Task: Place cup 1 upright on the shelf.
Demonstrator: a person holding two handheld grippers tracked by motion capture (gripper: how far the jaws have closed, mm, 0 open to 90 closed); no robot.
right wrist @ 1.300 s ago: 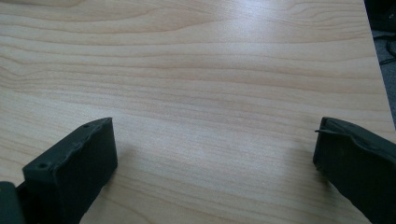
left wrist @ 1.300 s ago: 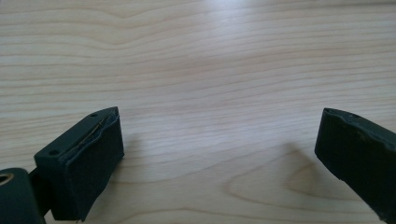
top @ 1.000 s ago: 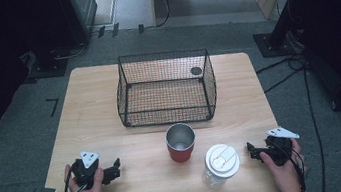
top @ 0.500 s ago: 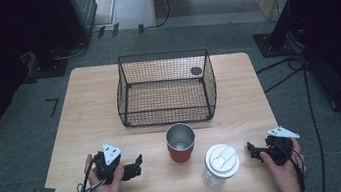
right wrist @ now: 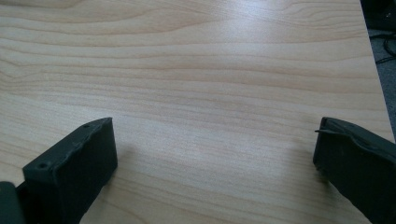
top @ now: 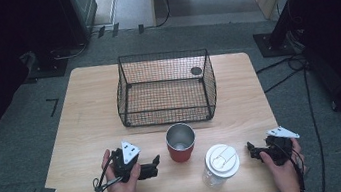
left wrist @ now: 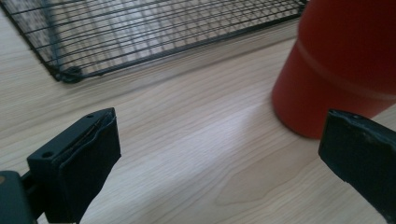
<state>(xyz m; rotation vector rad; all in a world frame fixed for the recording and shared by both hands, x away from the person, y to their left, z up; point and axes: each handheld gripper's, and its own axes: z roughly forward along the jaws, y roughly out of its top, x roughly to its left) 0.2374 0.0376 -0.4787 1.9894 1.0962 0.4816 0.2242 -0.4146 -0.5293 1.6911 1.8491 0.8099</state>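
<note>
The left gripper (top: 154, 166) lay low over the table (top: 91, 122), held in the person's left hand (top: 120, 184), its jaws spread wide and pointing toward the red cup (top: 181, 143). In the left gripper view the cup (left wrist: 343, 65) stood just beyond the right-hand jaw (near it, but whether touching I could not tell), with bare wood between the jaws. The cup stood upright on the table, open end up, just in front of the wire basket (top: 165, 87) and beside a clear jar (top: 220, 164) with a white lid, which sat to its right, nearer the person.

The right gripper (top: 253, 151) rested at the table's near right part, close to the jar but apart from it. In its own view its jaws were likewise spread, with nothing but wood between them.

A small dark round object (top: 196, 71) lay in the basket's far right corner.
</note>
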